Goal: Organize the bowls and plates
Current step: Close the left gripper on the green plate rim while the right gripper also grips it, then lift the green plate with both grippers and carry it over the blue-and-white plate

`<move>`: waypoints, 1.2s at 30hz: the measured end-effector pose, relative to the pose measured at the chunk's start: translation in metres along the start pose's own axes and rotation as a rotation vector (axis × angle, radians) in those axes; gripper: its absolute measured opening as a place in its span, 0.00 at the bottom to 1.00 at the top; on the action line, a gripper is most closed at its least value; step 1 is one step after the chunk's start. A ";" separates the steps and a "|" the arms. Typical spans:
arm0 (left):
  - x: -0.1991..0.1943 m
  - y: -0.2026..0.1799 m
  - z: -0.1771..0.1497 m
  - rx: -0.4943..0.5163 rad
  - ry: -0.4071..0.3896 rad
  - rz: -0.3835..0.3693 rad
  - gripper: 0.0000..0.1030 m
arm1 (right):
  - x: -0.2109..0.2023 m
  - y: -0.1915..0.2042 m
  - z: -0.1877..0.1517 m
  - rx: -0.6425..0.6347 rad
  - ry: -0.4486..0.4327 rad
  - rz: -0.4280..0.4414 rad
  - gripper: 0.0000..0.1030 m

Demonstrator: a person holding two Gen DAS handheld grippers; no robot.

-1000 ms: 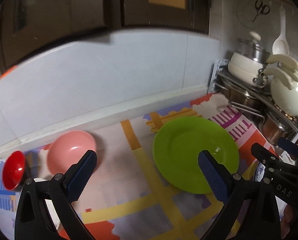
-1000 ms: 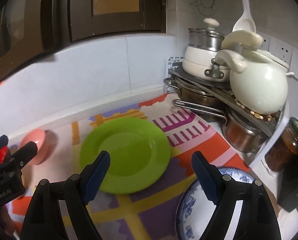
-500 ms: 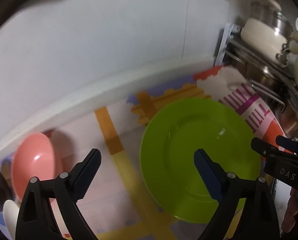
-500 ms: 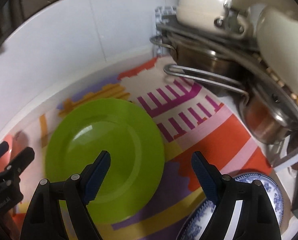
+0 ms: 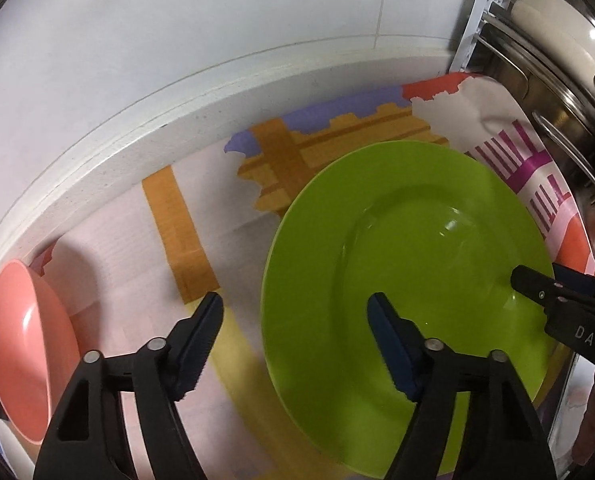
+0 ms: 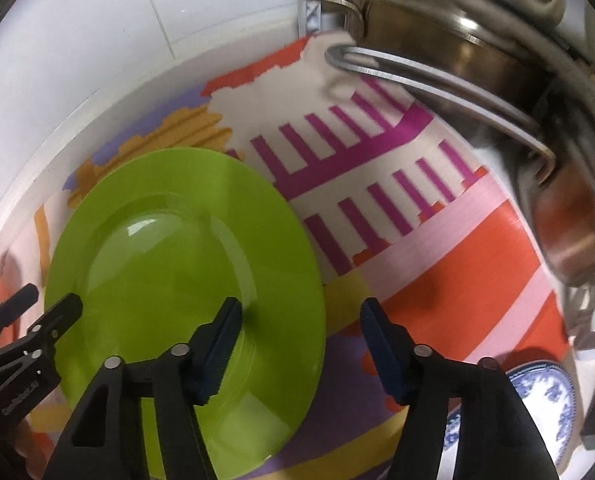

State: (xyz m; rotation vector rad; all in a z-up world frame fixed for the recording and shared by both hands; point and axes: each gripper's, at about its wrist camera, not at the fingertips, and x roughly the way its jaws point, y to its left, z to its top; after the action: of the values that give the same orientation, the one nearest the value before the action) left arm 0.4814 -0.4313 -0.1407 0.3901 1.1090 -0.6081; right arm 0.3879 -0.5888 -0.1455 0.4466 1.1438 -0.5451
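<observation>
A lime-green plate (image 5: 409,264) (image 6: 177,260) lies flat on a colourful mat (image 5: 109,280). My left gripper (image 5: 295,308) points steeply down over the plate's left rim. Its jaws are closing, with the rim between them, and the pads do not touch it. My right gripper (image 6: 301,308) straddles the plate's right rim the same way, jaws closing and pads clear of it. Each gripper shows in the other's view: the right gripper (image 5: 537,284) and the left gripper (image 6: 37,320). A pink bowl (image 5: 25,360) sits tilted at the far left.
A rack of steel pots (image 6: 477,60) (image 5: 557,100) crowds the right side, with handles jutting over the mat (image 6: 437,264). A blue-and-white plate (image 6: 545,392) lies at the lower right. A white tiled wall with a low ledge (image 5: 177,100) runs behind.
Both grippers sank toward the green plate and tipped downward, so the cabinets left view. Both pairs of jaws narrowed, and each now brackets a rim of the plate.
</observation>
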 end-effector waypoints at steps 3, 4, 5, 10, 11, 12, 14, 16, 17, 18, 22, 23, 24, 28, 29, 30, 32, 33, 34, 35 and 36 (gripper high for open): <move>0.003 0.001 0.002 -0.002 0.015 -0.013 0.63 | 0.002 0.000 0.003 0.002 0.004 0.009 0.56; 0.003 0.002 0.003 -0.006 0.015 -0.023 0.59 | 0.003 0.000 0.004 -0.002 0.007 0.010 0.56; 0.003 0.002 0.004 -0.008 0.020 -0.033 0.58 | 0.003 0.000 0.005 -0.004 0.010 0.009 0.55; 0.004 0.001 0.007 -0.011 0.041 -0.057 0.47 | 0.005 0.004 0.011 -0.013 0.031 0.032 0.46; 0.003 0.002 0.007 -0.018 0.041 -0.055 0.46 | 0.006 0.005 0.013 -0.010 0.038 0.038 0.45; 0.002 0.002 0.007 -0.023 0.041 -0.050 0.44 | 0.007 0.005 0.015 -0.010 0.045 0.048 0.42; 0.003 0.002 0.009 -0.029 0.042 -0.049 0.42 | 0.009 0.006 0.018 -0.012 0.054 0.050 0.42; 0.001 0.004 0.007 -0.034 0.038 -0.048 0.40 | 0.010 0.008 0.021 -0.014 0.057 0.045 0.42; 0.001 0.004 0.006 -0.032 0.035 -0.047 0.40 | 0.008 0.006 0.022 -0.018 0.054 0.043 0.42; 0.000 0.004 0.005 -0.033 0.032 -0.046 0.40 | 0.008 0.007 0.022 -0.020 0.049 0.040 0.42; -0.001 0.004 0.002 -0.032 0.018 -0.039 0.40 | 0.007 0.010 0.019 -0.028 0.026 0.031 0.42; -0.003 0.004 0.001 -0.029 0.013 -0.036 0.40 | 0.003 0.013 0.014 -0.028 0.023 0.030 0.42; -0.005 0.005 -0.001 -0.026 0.004 -0.035 0.40 | 0.001 0.014 0.012 -0.028 0.020 0.030 0.41; -0.014 0.007 -0.008 -0.030 -0.026 -0.030 0.40 | -0.004 0.017 0.004 -0.044 0.004 0.026 0.41; -0.017 0.008 -0.010 -0.032 -0.030 -0.030 0.40 | -0.006 0.018 0.003 -0.048 -0.001 0.025 0.41; -0.020 0.009 -0.012 -0.034 -0.037 -0.030 0.40 | -0.008 0.020 0.001 -0.052 -0.007 0.023 0.41; -0.024 0.009 -0.014 -0.034 -0.049 -0.028 0.40 | -0.013 0.023 -0.003 -0.059 -0.023 0.018 0.41; -0.028 0.010 -0.017 -0.036 -0.056 -0.027 0.40 | -0.016 0.023 -0.005 -0.059 -0.029 0.018 0.41; -0.032 0.010 -0.019 -0.038 -0.062 -0.025 0.40 | -0.019 0.024 -0.006 -0.060 -0.034 0.018 0.41; -0.036 0.010 -0.022 -0.040 -0.069 -0.024 0.40 | -0.022 0.025 -0.008 -0.063 -0.040 0.018 0.41; -0.040 0.011 -0.024 -0.042 -0.075 -0.024 0.40 | -0.026 0.026 -0.010 -0.064 -0.045 0.018 0.41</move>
State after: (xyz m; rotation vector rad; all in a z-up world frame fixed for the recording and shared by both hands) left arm 0.4594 -0.3988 -0.1140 0.3153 1.0540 -0.6152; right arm 0.3886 -0.5579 -0.1233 0.3877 1.1102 -0.4987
